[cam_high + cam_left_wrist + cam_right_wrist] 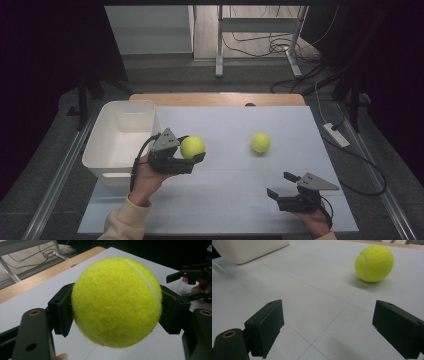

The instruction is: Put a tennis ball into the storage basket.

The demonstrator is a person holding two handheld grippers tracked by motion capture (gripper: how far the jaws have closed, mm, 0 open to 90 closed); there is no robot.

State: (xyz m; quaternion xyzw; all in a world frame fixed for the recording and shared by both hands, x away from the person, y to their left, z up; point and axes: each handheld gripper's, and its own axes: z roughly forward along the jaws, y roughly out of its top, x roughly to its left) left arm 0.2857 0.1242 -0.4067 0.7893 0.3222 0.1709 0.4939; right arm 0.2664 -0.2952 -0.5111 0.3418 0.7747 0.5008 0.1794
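Observation:
My left gripper (192, 152) is shut on a yellow tennis ball (192, 147), held above the white table just right of the white bin (107, 150). In the left gripper view the ball (116, 301) sits squeezed between both black pads (61, 312). A second tennis ball (260, 143) lies on the table right of centre; it also appears in the right gripper view (374, 263), ahead and to the right. My right gripper (283, 184) rests low near the front right with its jaws wide apart and nothing between them (327, 325).
The white bin's corner (247, 250) is at the far left of the right gripper view. A wooden strip (217, 99) runs along the table's far edge. The right gripper (192, 282) is visible at the far right of the left gripper view.

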